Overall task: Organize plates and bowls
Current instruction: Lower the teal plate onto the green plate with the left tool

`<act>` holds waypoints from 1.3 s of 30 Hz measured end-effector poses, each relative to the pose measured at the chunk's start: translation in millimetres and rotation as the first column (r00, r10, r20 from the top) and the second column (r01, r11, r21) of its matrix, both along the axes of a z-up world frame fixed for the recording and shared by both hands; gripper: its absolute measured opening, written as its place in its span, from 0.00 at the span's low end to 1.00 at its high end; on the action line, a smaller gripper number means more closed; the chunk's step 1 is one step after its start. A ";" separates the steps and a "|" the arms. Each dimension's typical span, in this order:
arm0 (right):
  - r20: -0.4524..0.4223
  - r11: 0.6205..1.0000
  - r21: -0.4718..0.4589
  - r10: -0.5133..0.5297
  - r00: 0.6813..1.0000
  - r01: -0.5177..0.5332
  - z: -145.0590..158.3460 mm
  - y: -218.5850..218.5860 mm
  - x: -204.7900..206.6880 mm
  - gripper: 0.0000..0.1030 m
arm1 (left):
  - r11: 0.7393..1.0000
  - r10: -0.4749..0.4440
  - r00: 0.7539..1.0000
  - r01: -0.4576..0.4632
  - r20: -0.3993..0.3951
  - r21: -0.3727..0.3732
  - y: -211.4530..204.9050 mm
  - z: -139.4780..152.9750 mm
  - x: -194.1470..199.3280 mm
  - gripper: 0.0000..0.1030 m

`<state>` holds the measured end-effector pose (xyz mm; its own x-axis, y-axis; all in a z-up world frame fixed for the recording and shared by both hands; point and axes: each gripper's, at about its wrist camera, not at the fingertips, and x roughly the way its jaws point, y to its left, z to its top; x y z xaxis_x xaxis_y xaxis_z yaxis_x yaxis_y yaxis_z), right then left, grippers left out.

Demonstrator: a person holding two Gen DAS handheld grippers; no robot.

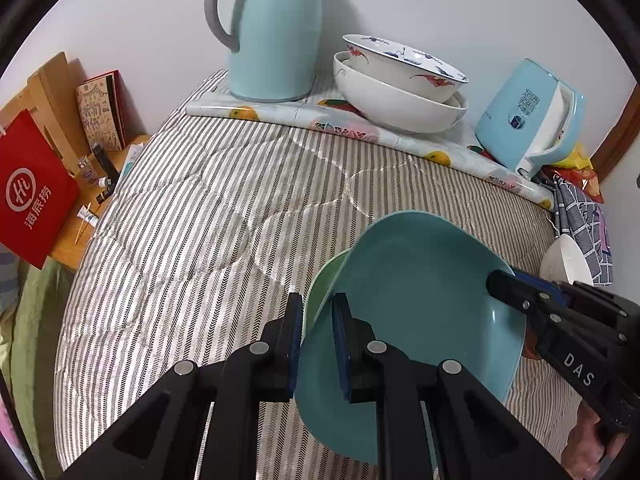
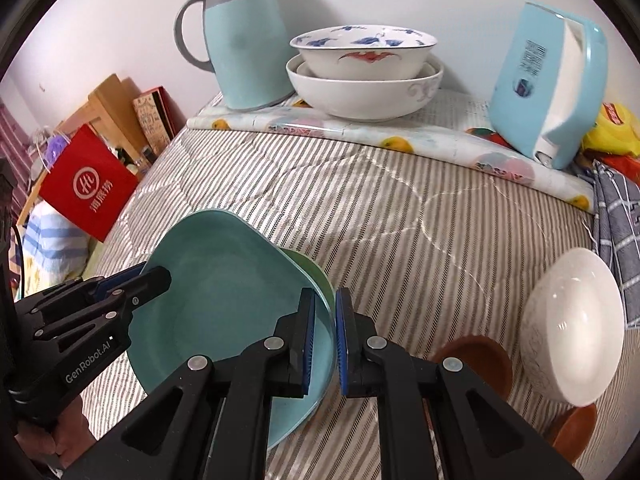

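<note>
A teal plate (image 1: 416,300) lies tilted on a green plate (image 1: 324,284) on the striped cloth. My left gripper (image 1: 318,344) is shut on the rims of both plates at their left side. My right gripper (image 2: 325,340) straddles the plates' right rim, its jaws close around the edge. Both plates (image 2: 224,300) show in the right wrist view too, the green one (image 2: 316,276) peeking out underneath. A white bowl (image 2: 572,328) lies tipped on its side at the right. Two stacked bowls (image 1: 400,88) stand at the back.
A teal jug (image 1: 276,36) and a light blue kettle (image 1: 528,116) stand on a fruit-print mat (image 1: 320,118) at the back. Brown wooden dishes (image 2: 476,364) lie under the white bowl. A red bag (image 1: 32,196) and a checked cloth (image 2: 620,216) flank the table.
</note>
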<state>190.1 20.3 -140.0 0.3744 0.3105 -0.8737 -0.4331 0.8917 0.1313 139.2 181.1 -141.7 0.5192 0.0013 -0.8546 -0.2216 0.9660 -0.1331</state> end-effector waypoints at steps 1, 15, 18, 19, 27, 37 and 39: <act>0.004 1.000 0.000 0.004 1.000 -0.004 -0.3 0.5 0.9 0.11 | 1.000 -0.002 1.000 0.002 -0.003 -0.004 0.2 -0.7 0.3 0.14; 0.032 1.000 0.011 0.008 0.999 -0.008 -4.8 -12.6 -4.5 0.22 | 1.000 -0.005 0.999 0.005 -0.038 0.001 -5.9 -15.4 -3.5 0.14; 0.016 1.000 0.006 -0.010 1.000 0.010 -10.9 -22.7 -11.2 0.22 | 1.000 -0.005 0.999 0.005 -0.040 0.003 -7.1 -14.9 -6.5 0.14; 0.013 1.000 0.012 -0.012 1.000 0.012 -12.1 -25.7 -13.7 0.22 | 1.000 -0.006 0.999 0.006 -0.039 0.003 -7.3 -14.3 -7.4 0.14; 0.021 1.000 0.018 -0.019 1.000 0.018 -11.0 -35.7 -32.0 0.22 | 1.000 -0.022 0.998 0.023 -0.052 0.012 -15.2 -7.4 -16.6 0.21; 0.063 0.995 0.045 -0.096 0.993 0.094 7.5 -75.4 -59.9 0.22 | 0.998 -0.051 0.999 0.051 -0.005 0.030 -28.9 12.3 -29.7 0.28; 0.069 0.992 0.049 -0.121 0.990 0.117 11.2 -88.1 -64.8 0.24 | 0.998 -0.057 0.998 0.056 0.005 0.030 -34.0 16.0 -30.8 0.28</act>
